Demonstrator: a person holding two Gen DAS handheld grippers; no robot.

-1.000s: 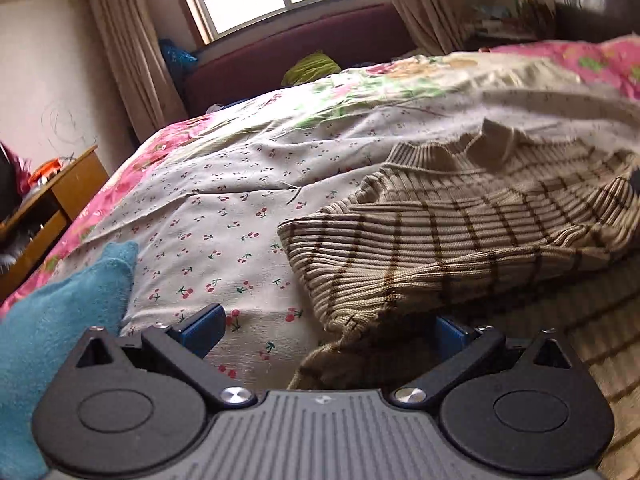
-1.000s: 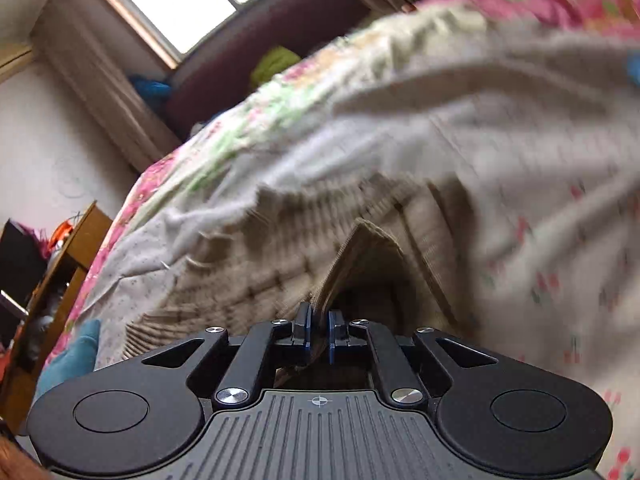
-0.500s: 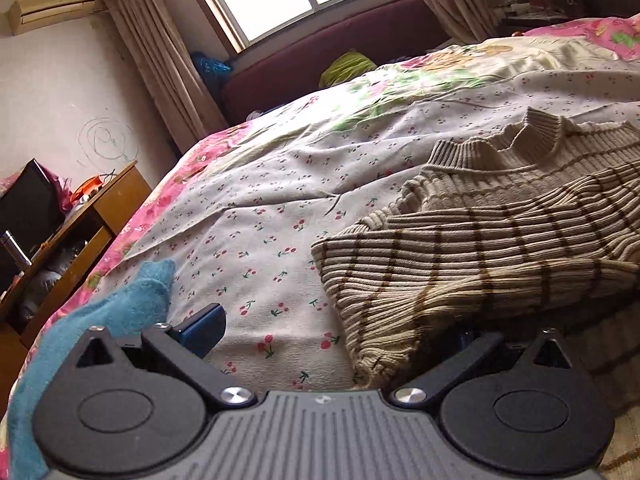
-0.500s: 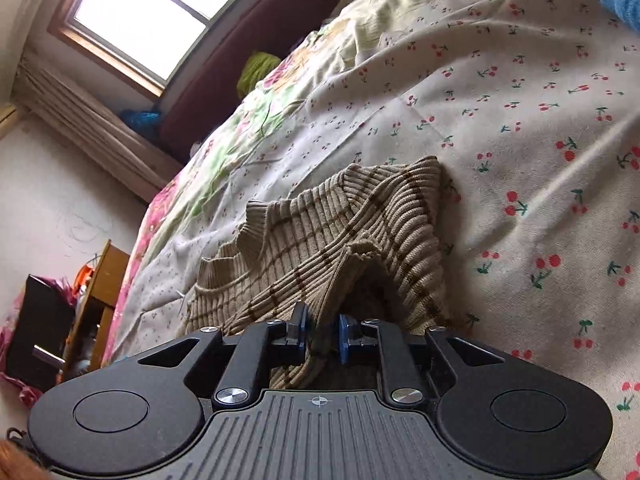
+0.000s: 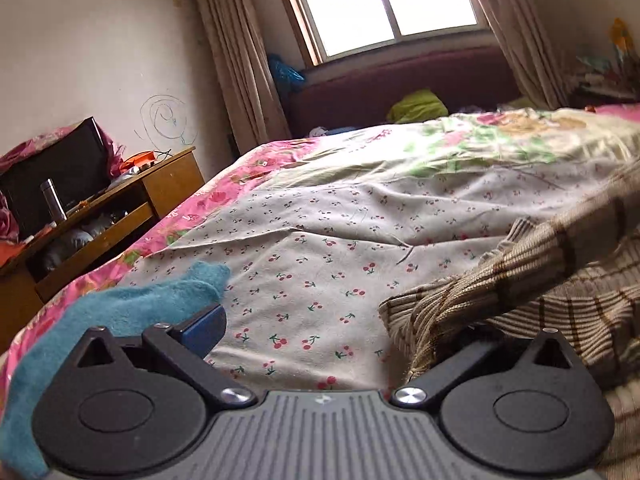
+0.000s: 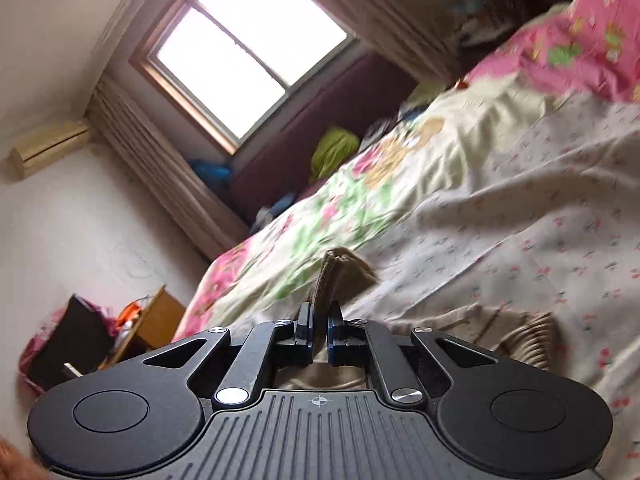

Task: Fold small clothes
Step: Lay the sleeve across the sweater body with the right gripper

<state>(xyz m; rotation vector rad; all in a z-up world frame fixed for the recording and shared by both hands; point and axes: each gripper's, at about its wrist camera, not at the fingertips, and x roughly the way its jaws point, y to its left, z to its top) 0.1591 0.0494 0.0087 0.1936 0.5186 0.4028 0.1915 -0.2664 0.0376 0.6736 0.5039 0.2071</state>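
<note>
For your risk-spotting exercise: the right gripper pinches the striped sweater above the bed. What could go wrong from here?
1. The right gripper pinches only a thin fold of the sweater; it may slip out.
2. The left gripper is open with one finger under the sweater; that finger could snag it.

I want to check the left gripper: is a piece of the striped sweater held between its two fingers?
No: in the left wrist view the left gripper stands wide open over the bedsheet, with the striped sweater draped over its right side.
</note>
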